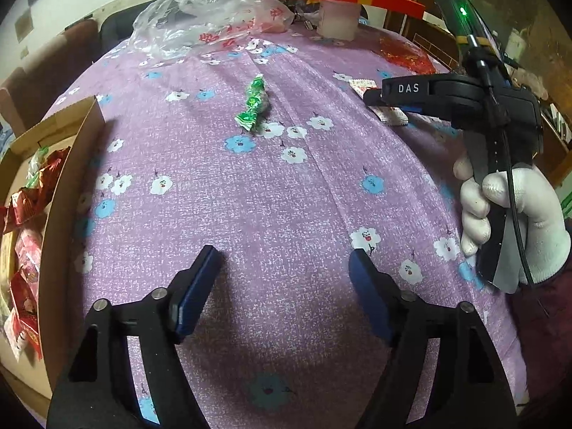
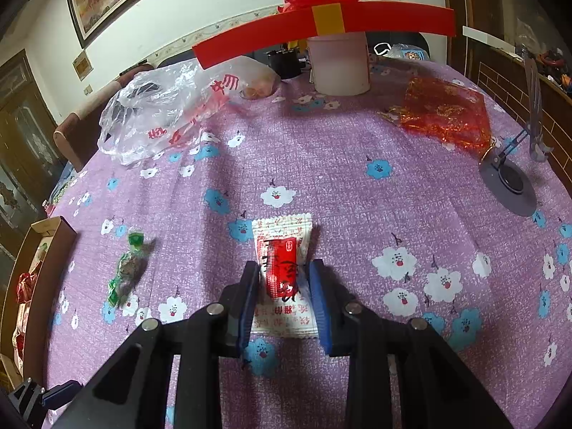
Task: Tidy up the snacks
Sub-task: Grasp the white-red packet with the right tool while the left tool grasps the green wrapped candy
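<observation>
Blue-padded jaws of the right hand-held gripper [image 2: 284, 286] sit nearest the lens, pinching a flat white sachet with a red printed label [image 2: 284, 268] that lies on the desk, which is draped in a purple cloth with blue and white flowers [image 2: 357, 186]. The pads press the sachet's two long edges, and the middle of the wrapper bulges up between them. The left hand-held gripper [image 1: 282, 286] hangs over bare cloth with its jaws spread wide and nothing between them. A green twist-wrapped candy [image 1: 254, 105] lies well ahead of it, apart from everything else. At the left edge stands an open brown cardboard box [image 1: 75, 164] already holding red and pink wrapped snacks.

The likely next step is lifting the sachet and carrying it to the box. The grip is the weak point: the wrapper is thin and slick, held only by its edges, so it may buckle further and slip out during the lift. The box also sits across the desk on the left hand's side, so a crossing reach could bring the two tools together.
</observation>
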The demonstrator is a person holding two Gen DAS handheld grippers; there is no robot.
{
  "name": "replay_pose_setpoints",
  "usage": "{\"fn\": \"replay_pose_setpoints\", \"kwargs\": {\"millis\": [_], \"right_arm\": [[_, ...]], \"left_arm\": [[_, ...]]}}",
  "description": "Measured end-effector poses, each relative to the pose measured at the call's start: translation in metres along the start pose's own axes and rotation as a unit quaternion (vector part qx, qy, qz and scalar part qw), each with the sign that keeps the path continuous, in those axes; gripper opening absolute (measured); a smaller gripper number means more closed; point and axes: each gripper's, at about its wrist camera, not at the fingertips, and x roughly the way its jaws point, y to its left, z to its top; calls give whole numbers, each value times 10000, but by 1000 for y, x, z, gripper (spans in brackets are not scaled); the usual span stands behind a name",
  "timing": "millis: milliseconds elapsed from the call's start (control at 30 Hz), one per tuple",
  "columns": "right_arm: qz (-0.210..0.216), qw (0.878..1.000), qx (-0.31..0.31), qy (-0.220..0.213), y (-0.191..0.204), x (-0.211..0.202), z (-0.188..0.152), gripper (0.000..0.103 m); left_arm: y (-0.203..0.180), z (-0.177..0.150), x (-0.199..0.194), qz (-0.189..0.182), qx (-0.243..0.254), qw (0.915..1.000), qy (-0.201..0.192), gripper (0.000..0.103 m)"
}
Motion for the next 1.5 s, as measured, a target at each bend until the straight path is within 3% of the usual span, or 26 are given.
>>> {"fn": "replay_pose_setpoints", "kwargs": {"millis": [133,300,967,1100,1167,1233,1367,1433,1467,1500], "right_arm": [[4,10000,5,0,0,0,0,32],[3,10000,-1,1,0,0,0,32],[-56,10000,-50,23,1,-3,-3,32],[-74,9999,-72,27,2,-3,-3,32],[-67,10000,-67,26,2,-3,-3,32],[-54,10000,-60,28,3,-3,-3,32],[-79,9999,-112,45,3,-2,-3,32],[-81,9999,-132,53,3,-2,-3,32],[-76,9999,-135,57,3,-2,-3,32],[-73,9999,-139,62,3,-2,-2,32]], "left_arm": [[-9,0,4,178,212,9996,85,86],[-12,2,11,101,326,9991,253,102],[-11,2,11,98,294,9992,239,103],[-4,3,7,-237,161,9994,184,102],[9,5,1,-681,-161,9973,201,102],[18,11,0,-958,-352,9944,260,100],[31,41,-2,-673,-389,9969,117,99],[35,60,1,-720,-400,9966,-7,99],[36,70,6,-785,-407,9961,-36,97],[37,79,12,-800,-411,9959,-36,89]]}}
